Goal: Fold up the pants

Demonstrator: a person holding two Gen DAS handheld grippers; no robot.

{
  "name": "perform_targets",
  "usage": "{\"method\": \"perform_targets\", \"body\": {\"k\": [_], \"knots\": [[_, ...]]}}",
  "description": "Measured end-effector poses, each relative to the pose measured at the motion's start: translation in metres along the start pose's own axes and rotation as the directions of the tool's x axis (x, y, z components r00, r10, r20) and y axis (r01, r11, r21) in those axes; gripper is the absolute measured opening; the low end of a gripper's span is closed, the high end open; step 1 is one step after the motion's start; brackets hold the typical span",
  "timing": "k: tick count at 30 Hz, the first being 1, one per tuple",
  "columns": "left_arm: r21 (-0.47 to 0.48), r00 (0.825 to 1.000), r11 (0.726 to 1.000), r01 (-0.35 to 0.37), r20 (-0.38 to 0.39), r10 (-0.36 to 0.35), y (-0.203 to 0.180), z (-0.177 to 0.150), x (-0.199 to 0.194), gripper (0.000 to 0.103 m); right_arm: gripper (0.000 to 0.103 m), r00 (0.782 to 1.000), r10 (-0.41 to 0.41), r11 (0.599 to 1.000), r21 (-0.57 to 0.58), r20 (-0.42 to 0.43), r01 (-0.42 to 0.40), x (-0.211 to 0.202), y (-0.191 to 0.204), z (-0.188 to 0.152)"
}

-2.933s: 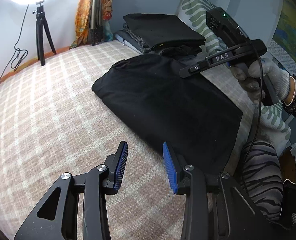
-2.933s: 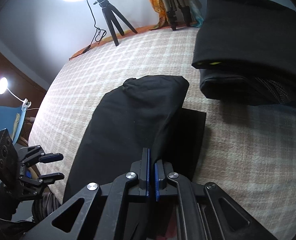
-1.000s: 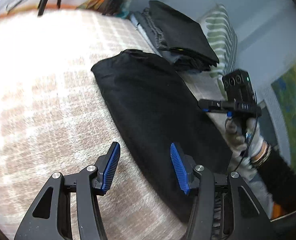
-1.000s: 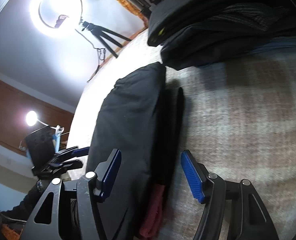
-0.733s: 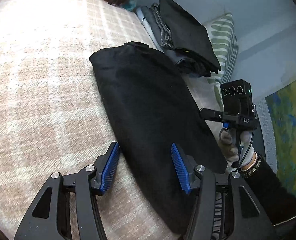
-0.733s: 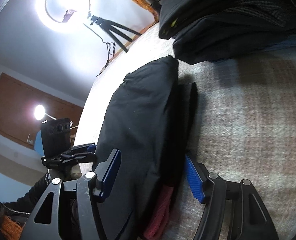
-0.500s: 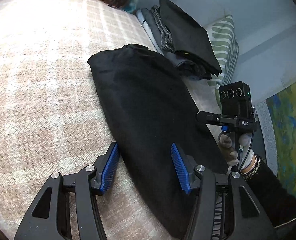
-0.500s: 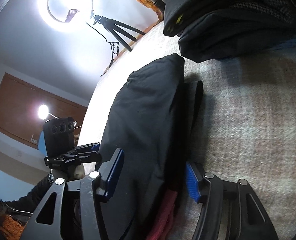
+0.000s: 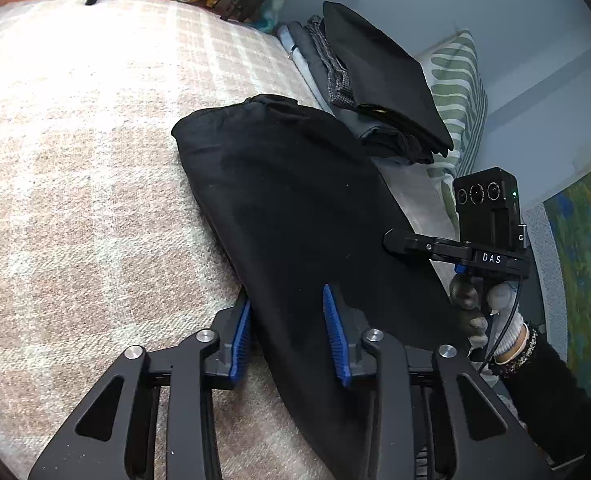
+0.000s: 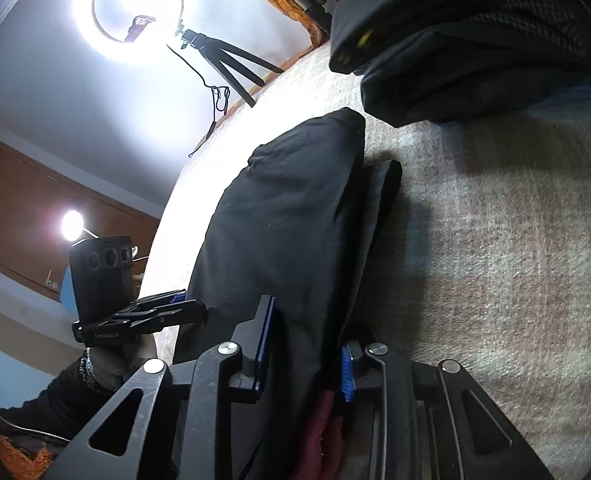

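Between the blue pads of both grippers, left point(image 9: 287, 330) and right point(image 10: 305, 354), opposite edges of the folded black fabric pants point(image 9: 303, 216) are pinched, the jaws having just been closing. Beyond them, a stack of dark folded clothes point(image 9: 379, 88) is seen on the beige checked blanket point(image 9: 87, 184).

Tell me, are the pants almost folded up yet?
Partway. The black pants already lie doubled lengthwise into one long strip on the bed. The left gripper and right gripper have just been closing on the near corners, cloth between their jaws. Folding the strip across remains, perhaps then adding it to the folded pile.

A ring light point(image 10: 131, 12) blows out the bedspread point(image 10: 231, 120); fisheye edges curve, dark corners.
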State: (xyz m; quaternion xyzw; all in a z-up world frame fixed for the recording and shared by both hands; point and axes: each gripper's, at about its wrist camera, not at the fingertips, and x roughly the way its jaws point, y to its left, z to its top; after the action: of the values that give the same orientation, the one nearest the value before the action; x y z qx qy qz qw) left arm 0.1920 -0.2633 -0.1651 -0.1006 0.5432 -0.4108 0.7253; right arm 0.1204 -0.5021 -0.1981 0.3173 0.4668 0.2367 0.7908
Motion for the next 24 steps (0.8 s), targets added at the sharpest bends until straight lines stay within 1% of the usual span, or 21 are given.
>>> {"method": "perform_targets", "body": {"k": [7, 12, 14, 20, 24], "knots": [[0.042, 0.999, 0.999, -0.035, 0.017, 0.034, -0.007, 0.003, -0.001, 0.019, 0.017, 0.997, -0.067, 0.996, -0.059, 0.03, 0.068, -0.005, 0.018, -0.002], [0.077, 0.998, 0.996, -0.049, 0.04, 0.046, -0.014, 0.003, -0.007, 0.012, 0.011, 0.99, -0.13, 0.985, -0.109, 0.056, 0.135, -0.007, 0.037, -0.002], [0.101, 0.998, 0.993, -0.054, 0.048, 0.05, -0.02, 0.004, -0.01, 0.011, 0.01, 0.986, -0.153, 0.977, -0.139, 0.071, 0.162, -0.009, 0.046, -0.003], [0.159, 0.996, 0.986, -0.058, 0.078, 0.046, -0.036, 0.008, -0.018, 0.009, 0.009, 0.976, -0.186, 0.959, -0.197, 0.113, 0.205, -0.016, 0.066, -0.004], [0.183, 0.995, 0.982, -0.055, 0.095, 0.038, -0.044, 0.012, -0.021, 0.008, 0.008, 0.97, -0.198, 0.951, -0.212, 0.14, 0.225, -0.022, 0.075, -0.002]]}}
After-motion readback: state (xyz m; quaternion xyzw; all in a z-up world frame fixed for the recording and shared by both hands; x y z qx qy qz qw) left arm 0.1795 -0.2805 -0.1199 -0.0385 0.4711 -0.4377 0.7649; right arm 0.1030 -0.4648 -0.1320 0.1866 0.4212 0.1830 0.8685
